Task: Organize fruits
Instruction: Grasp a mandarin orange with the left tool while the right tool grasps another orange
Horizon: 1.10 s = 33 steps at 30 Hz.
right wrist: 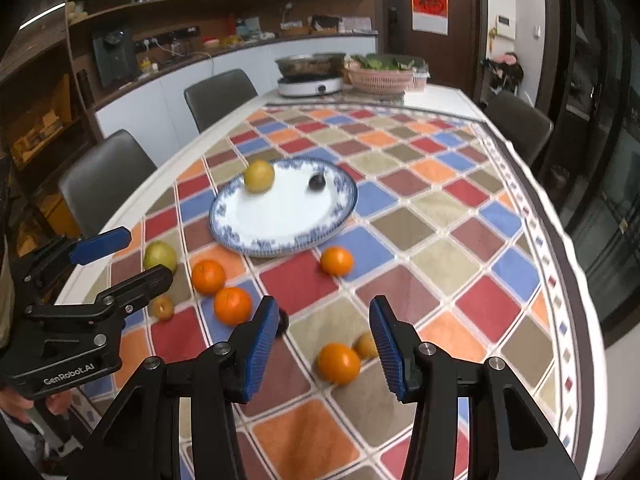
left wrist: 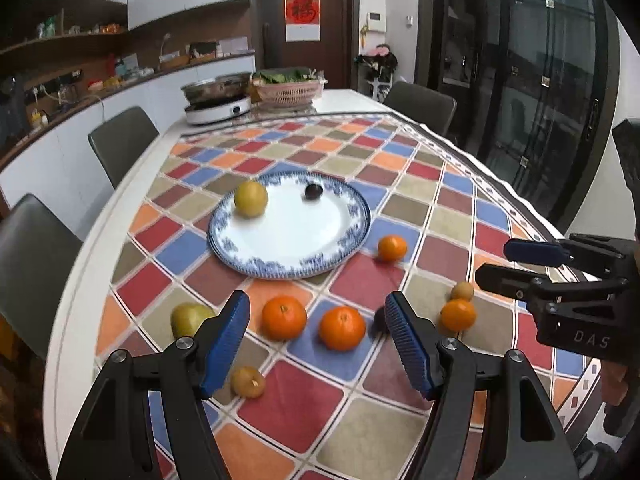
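A blue-rimmed white plate [left wrist: 340, 246] [right wrist: 224, 220] holds a yellow pear [left wrist: 251, 199] [right wrist: 259, 176] and a dark plum [left wrist: 313, 191] [right wrist: 317, 182]. Several oranges lie on the checkered cloth in front of it, among them one [left wrist: 284, 317] and another [left wrist: 342, 327] between my left gripper's open fingers. My left gripper [left wrist: 320, 344] [right wrist: 122, 256] hovers above them, empty. My right gripper [right wrist: 324, 350] [left wrist: 496, 262] is open and empty above an orange [right wrist: 339, 363] and a small brown fruit [right wrist: 366, 345]. A second dark plum [left wrist: 378, 320] [right wrist: 282, 322] is partly hidden behind a finger.
A green pear [left wrist: 190, 319] [right wrist: 160, 255] and a small brown fruit [left wrist: 248, 381] [right wrist: 162, 307] lie at the left. A lone orange [left wrist: 392, 248] [right wrist: 337, 261] sits by the plate's rim. A cooker [left wrist: 218, 110] and pink basket [left wrist: 290, 92] stand at the far end. Chairs line the table.
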### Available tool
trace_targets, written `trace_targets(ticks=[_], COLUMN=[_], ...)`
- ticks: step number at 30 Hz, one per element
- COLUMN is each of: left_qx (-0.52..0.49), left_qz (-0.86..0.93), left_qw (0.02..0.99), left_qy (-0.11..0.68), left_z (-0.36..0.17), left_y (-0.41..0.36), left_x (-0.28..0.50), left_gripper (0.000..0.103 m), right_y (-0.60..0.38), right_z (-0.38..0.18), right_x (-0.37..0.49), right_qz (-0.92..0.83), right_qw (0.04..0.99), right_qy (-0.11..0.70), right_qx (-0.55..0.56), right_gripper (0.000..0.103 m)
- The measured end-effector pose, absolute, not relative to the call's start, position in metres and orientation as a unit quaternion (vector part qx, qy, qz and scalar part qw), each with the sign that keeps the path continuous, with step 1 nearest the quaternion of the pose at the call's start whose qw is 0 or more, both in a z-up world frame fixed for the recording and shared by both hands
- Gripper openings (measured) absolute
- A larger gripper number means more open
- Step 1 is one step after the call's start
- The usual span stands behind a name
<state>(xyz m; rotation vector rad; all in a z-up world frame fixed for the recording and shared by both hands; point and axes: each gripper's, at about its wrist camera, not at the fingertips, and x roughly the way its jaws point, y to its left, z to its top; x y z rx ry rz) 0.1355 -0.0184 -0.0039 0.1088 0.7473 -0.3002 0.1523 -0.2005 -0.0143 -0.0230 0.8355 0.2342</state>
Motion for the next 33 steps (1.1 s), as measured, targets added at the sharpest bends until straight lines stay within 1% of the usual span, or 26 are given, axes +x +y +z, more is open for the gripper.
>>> trace_targets(ticks=[9,18,22,24,25,26,33], left_qx=[0.062,0.069,0.071,0.070,0.071,0.071,0.073], left_qz=[-0.169,-0.199,-0.204,-0.208,-0.211,-0.214,-0.226], left_qw=[0.908,0.896,0.891,0.888,0.886,0.884,0.875], left_qy=[0.379,0.391,0.400,0.404,0.407,0.410,0.422], left_z=[-0.031,-0.049,-0.057,-0.061,-0.062,-0.064,-0.075], left_y=[-0.024,-0.027,-0.029,-0.029,-0.029,-0.030,-0.032], left_x=[0.138,0.148,0.154,0.157,0.159,0.160,0.168], left_gripper=[0.069,0.068,0.063,0.059,0.054,0.052,0.050], right_y=[-0.204,-0.210,-0.211,-0.210,-0.210,-0.210,-0.209], right_z=[-0.052,-0.071,-0.076,-0.078,-0.080,-0.081,-0.090], right_x=[0.151,0.156,0.160,0.162,0.162,0.163,0.169], right_qz=[0.101,0.087,0.086,0.086,0.086,0.086,0.088], right_qw=[0.885,0.874,0.869,0.867,0.867,0.866,0.859], right_qy=[0.454,0.478,0.486,0.489,0.491,0.492,0.504], right_qx=[0.010,0.028,0.031,0.031,0.030,0.030,0.033], right_gripper=[0.048,0.048,0.048,0.048,0.048,0.048,0.048])
